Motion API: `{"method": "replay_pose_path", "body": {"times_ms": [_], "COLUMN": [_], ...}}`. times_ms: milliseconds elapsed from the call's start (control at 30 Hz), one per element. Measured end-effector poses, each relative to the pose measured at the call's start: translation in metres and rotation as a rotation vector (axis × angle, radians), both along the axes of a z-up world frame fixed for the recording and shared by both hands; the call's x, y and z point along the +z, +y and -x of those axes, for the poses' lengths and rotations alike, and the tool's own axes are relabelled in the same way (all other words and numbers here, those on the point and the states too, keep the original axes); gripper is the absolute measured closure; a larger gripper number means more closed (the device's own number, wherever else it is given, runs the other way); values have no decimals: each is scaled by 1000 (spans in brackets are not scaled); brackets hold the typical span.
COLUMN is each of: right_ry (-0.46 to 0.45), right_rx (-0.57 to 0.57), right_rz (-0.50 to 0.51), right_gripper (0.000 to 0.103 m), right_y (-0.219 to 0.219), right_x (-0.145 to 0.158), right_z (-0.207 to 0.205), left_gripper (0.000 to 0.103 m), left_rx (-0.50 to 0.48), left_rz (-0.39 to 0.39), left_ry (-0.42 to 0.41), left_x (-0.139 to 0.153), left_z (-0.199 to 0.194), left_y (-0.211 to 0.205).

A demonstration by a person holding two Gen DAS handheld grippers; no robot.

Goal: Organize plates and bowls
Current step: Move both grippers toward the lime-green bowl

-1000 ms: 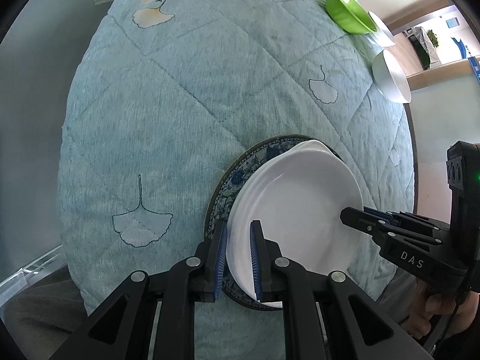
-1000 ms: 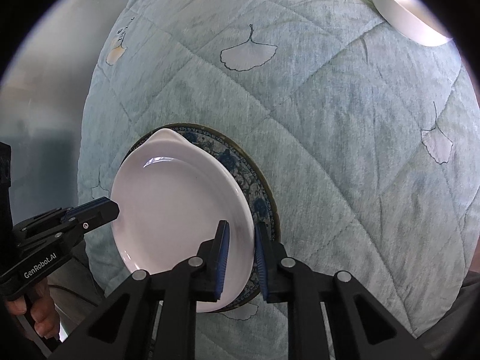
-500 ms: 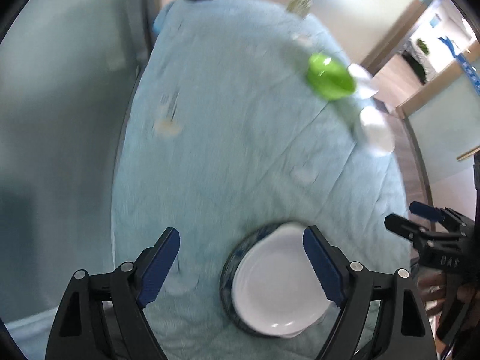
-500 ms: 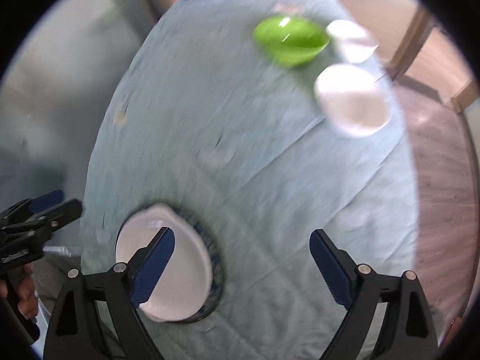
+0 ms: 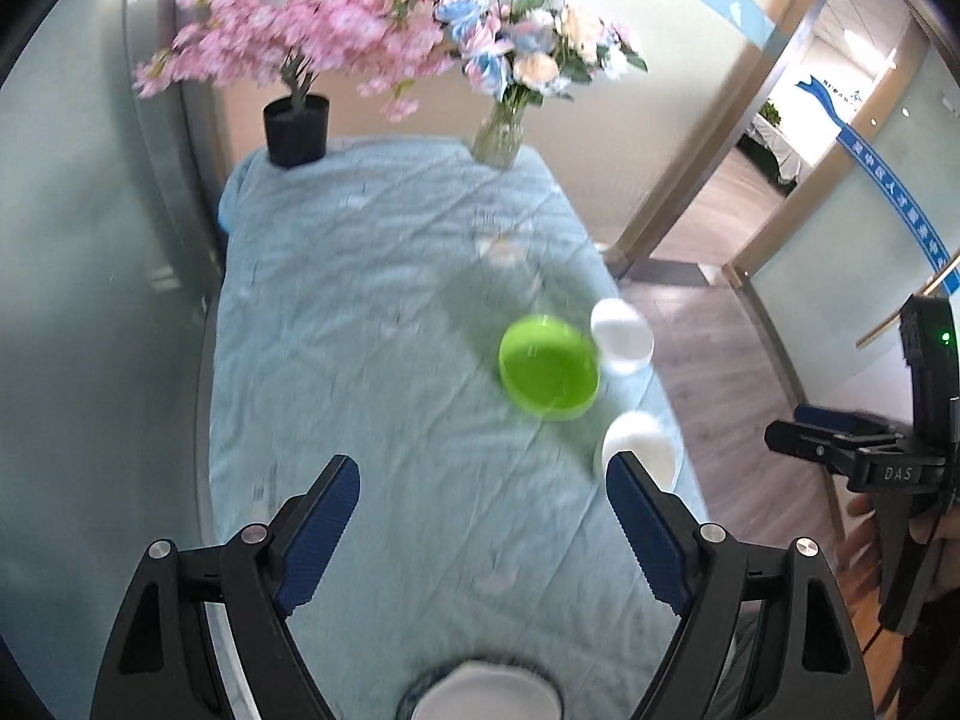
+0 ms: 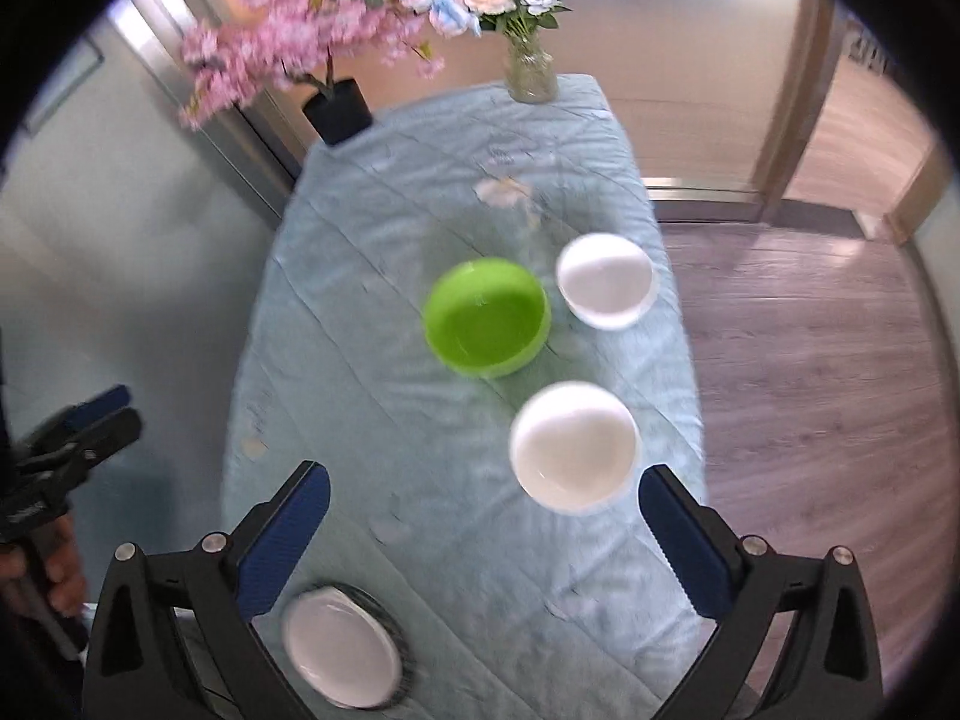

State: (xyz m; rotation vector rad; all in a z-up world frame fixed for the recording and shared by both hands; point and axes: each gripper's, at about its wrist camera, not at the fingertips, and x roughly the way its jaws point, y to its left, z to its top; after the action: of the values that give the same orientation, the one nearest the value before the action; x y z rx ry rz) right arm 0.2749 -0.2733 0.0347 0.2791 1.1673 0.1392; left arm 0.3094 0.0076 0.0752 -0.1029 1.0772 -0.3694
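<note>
A white plate point(image 6: 342, 654) lies on a blue patterned plate point(image 6: 399, 639) at the near end of the table; it also shows at the bottom of the left wrist view point(image 5: 489, 696). A green bowl point(image 6: 486, 318) sits mid-table, also in the left wrist view point(image 5: 549, 369). Two white bowls stand by the right edge, one near point(image 6: 573, 447) and one far point(image 6: 605, 279). My left gripper point(image 5: 483, 528) is open and empty, raised above the table. My right gripper point(image 6: 483, 531) is open and empty, also raised.
A light blue quilted cloth point(image 6: 372, 276) covers the table. A black pot of pink blossoms point(image 6: 339, 108) and a glass vase of flowers point(image 6: 531, 75) stand at the far end. A wall runs along the left; wooden floor point(image 6: 810, 360) lies to the right.
Both grippers let go of the white plate, opened wide and pulled back and up. The plate stays on the patterned plate. The views now take in the whole table.
</note>
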Motion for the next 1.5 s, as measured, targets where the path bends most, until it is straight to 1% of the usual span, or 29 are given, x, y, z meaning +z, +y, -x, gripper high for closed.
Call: {"method": "replay_pose_path", "body": {"times_ms": [67,100,200,267,400,467,533,600,667,767,867,900,967,1033,1067,1100,1133,1167,1200,1233,1267,1300,1333,1367,1400,1433,1467,1500], "right_ry": [30,44,89,129,186,207,217,235,247,239,261,270,297,314,323,328,335,346,354,362,372,378,382,380,376,373,367,363], "right_rx": [-10,-17,-45,-47,-46,-61,-70,-74,-77,-97,-98,-98,-100,-103,-107,-112,-119,-131,-142,-153,-164,-169,-170,-161,-153,-144,-140,-137], "right_rz": [-88,-111,-101,-96,-58,-63,-76,-90,-80,-60,-109,-120,-124,-130,-126,-118,-110,-105,-105,-108,-116,-122,-126,-125,-117,-94,-83,-81], "right_gripper": [1,1,1,1,1,1,1,1,1,1,3,8,14,19,24,32,35,42,50,54,61,68,71,80,88,91,95,98], "right_y": [-10,-13,-20,-23,-24,-27,-30,-30,-29,-27,-24,-23,-19,-16,-15,-14,-15,-15,-16,-16,-17,-17,-17,-15,-13,-10,-8,-8], "right_x": [0,-1,-10,-22,-47,-63,-77,-96,-113,-130,-152,-158,-172,-182,-187,-191,-194,-200,-203,-207,-211,-213,-214,-215,-215,-215,-215,-215], "right_z": [-24,-35,-69,-90,-117,-127,-134,-141,-148,-155,-162,-164,-168,-169,-170,-171,-171,-172,-173,-173,-173,-173,-173,-175,-175,-176,-177,-178], "left_gripper": [19,19,19,19,19,19,19,19,19,19,19,19,24,24,26,28,34,40,43,52,61,65,70,79,85,94,98,98], "left_rx": [7,15,13,-1,-23,-20,-28,-39,-44,-61,-89,-94,-108,-117,-120,-126,-132,-137,-139,-144,-152,-160,-163,-168,-171,-173,-177,-183], "left_rz": [-17,-33,-88,-101,-93,-83,-58,-60,-67,-63,-77,-83,-77,-80,-83,-83,-80,-78,-76,-72,-68,-64,-62,-58,-46,-36,-32,-43], "left_ry": [-3,0,29,46,123,158,200,229,255,292,311,321,340,341,341,346,353,360,368,373,378,380,380,379,378,380,383,380], "left_x": [6,7,2,-7,-43,-61,-85,-110,-136,-169,-199,-207,-222,-231,-234,-239,-244,-248,-253,-256,-259,-262,-264,-266,-267,-268,-270,-271], "left_z": [-29,-42,-88,-108,-148,-163,-176,-182,-191,-196,-203,-205,-209,-209,-209,-210,-212,-212,-213,-214,-214,-215,-215,-216,-216,-216,-217,-216], "left_y": [-8,-11,-30,-40,-58,-64,-71,-78,-86,-97,-111,-115,-121,-126,-127,-129,-131,-132,-133,-133,-134,-136,-136,-137,-138,-138,-139,-141]}}
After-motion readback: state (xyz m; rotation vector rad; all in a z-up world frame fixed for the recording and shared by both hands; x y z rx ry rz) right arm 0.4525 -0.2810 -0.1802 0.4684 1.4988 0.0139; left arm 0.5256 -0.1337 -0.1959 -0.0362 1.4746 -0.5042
